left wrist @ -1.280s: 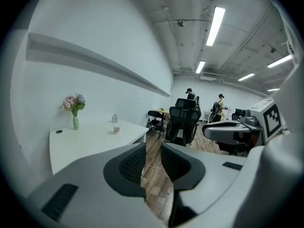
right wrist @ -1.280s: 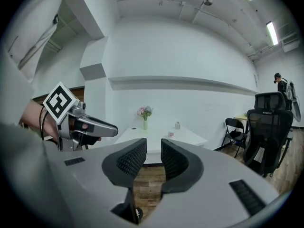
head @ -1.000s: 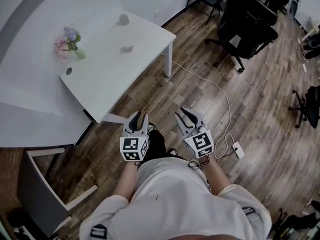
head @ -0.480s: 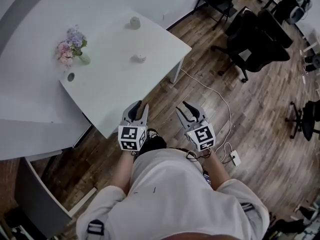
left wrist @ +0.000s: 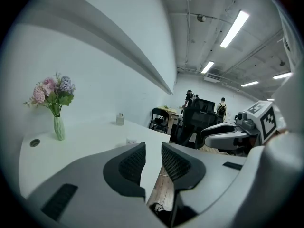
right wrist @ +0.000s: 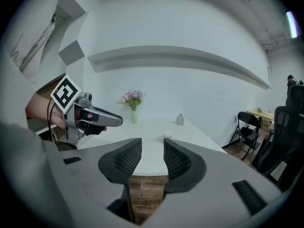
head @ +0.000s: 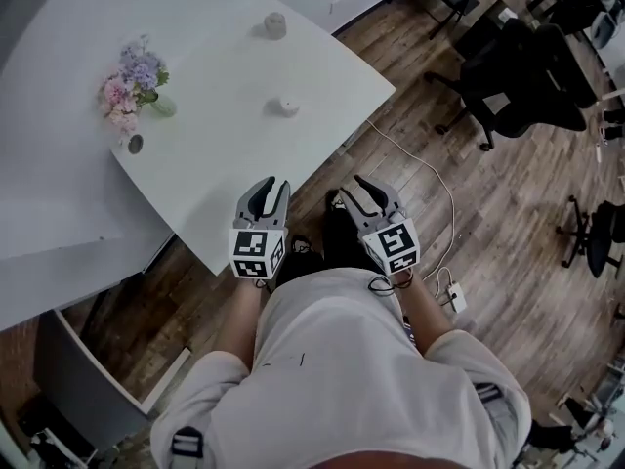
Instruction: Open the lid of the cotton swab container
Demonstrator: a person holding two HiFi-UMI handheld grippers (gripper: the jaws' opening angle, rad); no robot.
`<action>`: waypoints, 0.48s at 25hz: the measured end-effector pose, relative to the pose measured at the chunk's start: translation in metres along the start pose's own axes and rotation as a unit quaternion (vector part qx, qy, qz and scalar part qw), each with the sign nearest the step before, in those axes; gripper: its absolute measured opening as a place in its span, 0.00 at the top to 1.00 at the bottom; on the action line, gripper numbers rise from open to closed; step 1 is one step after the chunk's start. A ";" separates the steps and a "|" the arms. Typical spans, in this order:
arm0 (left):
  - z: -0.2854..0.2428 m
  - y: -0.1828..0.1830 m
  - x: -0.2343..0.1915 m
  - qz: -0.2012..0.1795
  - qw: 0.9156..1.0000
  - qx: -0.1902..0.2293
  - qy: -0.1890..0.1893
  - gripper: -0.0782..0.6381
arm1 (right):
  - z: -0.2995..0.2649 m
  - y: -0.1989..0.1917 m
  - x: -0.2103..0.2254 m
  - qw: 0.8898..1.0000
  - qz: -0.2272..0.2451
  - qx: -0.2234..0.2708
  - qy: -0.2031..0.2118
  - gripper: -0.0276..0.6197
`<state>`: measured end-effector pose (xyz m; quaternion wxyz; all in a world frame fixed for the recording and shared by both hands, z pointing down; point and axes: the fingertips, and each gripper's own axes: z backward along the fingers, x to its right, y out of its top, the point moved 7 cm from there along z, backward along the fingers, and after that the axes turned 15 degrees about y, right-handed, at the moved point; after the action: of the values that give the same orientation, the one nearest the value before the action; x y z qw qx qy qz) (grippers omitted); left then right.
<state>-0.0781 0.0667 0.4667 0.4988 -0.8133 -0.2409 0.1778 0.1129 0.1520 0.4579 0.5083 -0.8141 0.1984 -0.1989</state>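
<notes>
On the white table (head: 225, 164) stand a small low white container (head: 285, 106) near the middle and a taller grey jar (head: 275, 24) at the far edge; I cannot tell which holds the cotton swabs. Both grippers hover over the table's near corner, well short of either. My left gripper (head: 269, 190) is open with a narrow gap and nothing in it (left wrist: 153, 148). My right gripper (head: 366, 195) is open too, its jaws have just been opening, and nothing lies between them (right wrist: 152, 144). The low container (right wrist: 167, 137) shows just beyond the right jaws.
A vase of pink and purple flowers (head: 132, 76) and a small round hole (head: 135, 144) are at the table's left. Black office chairs (head: 518, 76) stand at the right. A white cable (head: 420, 169) with a power strip (head: 454, 301) lies on the wooden floor.
The table has drawn nearer as the person walked toward it, and both grippers now reach over its near corner. The right jaws stand wider apart than before.
</notes>
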 end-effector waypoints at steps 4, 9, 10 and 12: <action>-0.033 0.006 -0.009 0.009 1.000 -0.011 0.016 0.74 | -0.030 0.011 0.033 1.000 0.004 -0.006 0.024 0.73; -0.085 0.038 -0.014 0.012 0.999 -0.011 0.052 0.74 | -0.067 0.033 0.090 0.997 0.028 -0.015 0.075 0.71; -0.094 0.045 -0.015 0.009 0.998 -0.011 0.057 0.74 | -0.072 0.040 0.101 0.996 0.034 -0.013 0.083 0.71; -0.111 0.059 -0.015 0.005 0.998 -0.016 0.068 0.74 | -0.083 0.054 0.124 0.994 0.043 -0.007 0.099 0.71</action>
<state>-0.0191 -0.0452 0.4629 0.5001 -0.8325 -0.2056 0.1209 0.1669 0.0025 0.4576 0.4886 -0.7848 0.2836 -0.2548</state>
